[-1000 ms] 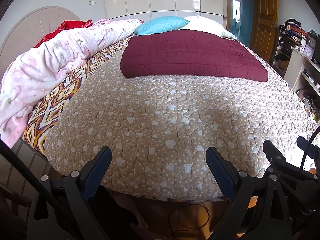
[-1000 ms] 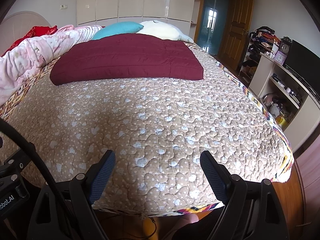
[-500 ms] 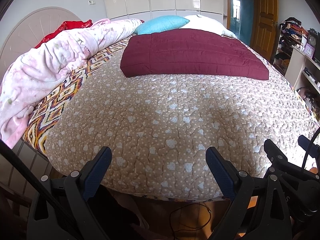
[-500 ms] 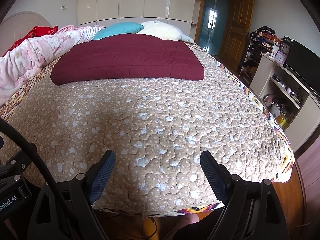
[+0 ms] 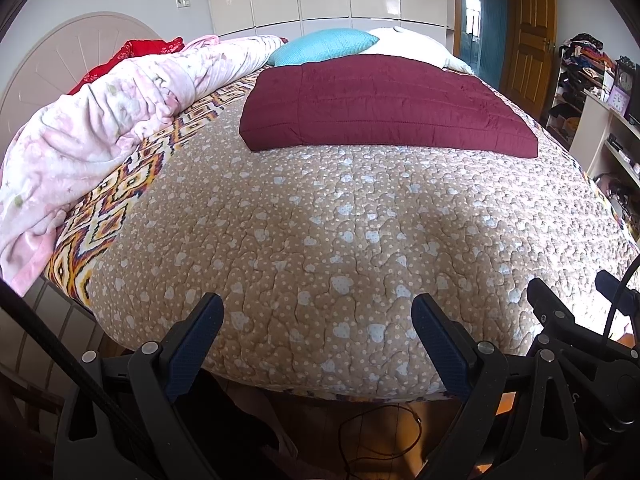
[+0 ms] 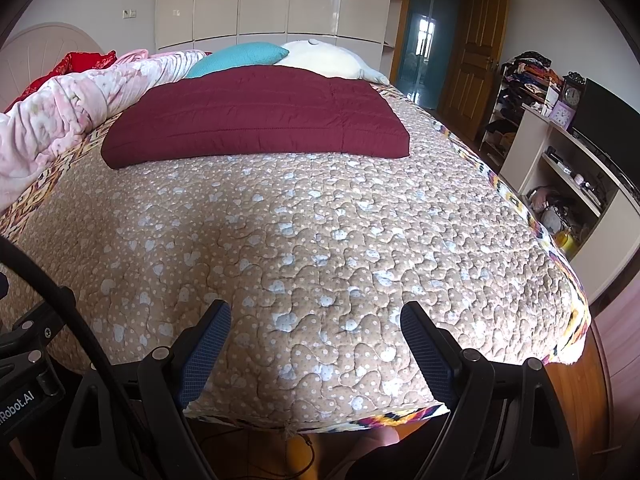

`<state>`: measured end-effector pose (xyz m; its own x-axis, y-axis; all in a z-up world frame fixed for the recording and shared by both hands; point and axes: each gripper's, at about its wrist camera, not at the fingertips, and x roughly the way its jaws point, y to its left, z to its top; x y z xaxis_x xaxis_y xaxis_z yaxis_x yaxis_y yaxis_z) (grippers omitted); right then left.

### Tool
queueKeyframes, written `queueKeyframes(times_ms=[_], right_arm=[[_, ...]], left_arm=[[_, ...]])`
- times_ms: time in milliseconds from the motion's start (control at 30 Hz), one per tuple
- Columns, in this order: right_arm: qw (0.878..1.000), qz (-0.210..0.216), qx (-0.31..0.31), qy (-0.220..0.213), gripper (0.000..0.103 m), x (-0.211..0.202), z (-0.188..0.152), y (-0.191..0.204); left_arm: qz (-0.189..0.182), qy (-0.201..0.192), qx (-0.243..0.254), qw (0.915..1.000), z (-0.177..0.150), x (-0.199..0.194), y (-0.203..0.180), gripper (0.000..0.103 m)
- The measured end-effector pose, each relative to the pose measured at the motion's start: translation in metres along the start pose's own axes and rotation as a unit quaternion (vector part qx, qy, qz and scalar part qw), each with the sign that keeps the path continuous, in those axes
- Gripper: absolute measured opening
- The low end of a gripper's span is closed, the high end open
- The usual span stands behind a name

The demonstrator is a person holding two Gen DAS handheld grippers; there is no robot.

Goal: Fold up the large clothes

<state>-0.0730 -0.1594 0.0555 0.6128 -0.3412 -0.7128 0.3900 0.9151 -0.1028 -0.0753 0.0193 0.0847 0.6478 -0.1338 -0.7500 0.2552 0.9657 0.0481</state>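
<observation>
From the left wrist, a pink blanket (image 5: pixel 100 120) borders the maroon quilted garment (image 5: pixel 384 108), folded flat beyond the wide, empty left tongs (image 5: pixel 316 320); from the right wrist, a teal pillow (image 6: pixel 240 58) sits behind that garment (image 6: pixel 256 116), the right tongs (image 6: pixel 316 326) wide.

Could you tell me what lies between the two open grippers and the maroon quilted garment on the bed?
Only bare beige bedspread separates the left gripper, the right gripper and the maroon garment; both wrist views show this.
</observation>
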Motion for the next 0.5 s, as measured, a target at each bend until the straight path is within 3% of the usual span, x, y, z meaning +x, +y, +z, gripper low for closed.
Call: queueKeyframes(times_ms=[500], right_arm=[[1.0, 0.003, -0.002, -0.002, 0.09, 0.0041, -0.0026, -0.0016]], left_arm=[[0.0, 0.002, 0.001, 1.0, -0.0003, 0.0023, 0.0004, 0.094]])
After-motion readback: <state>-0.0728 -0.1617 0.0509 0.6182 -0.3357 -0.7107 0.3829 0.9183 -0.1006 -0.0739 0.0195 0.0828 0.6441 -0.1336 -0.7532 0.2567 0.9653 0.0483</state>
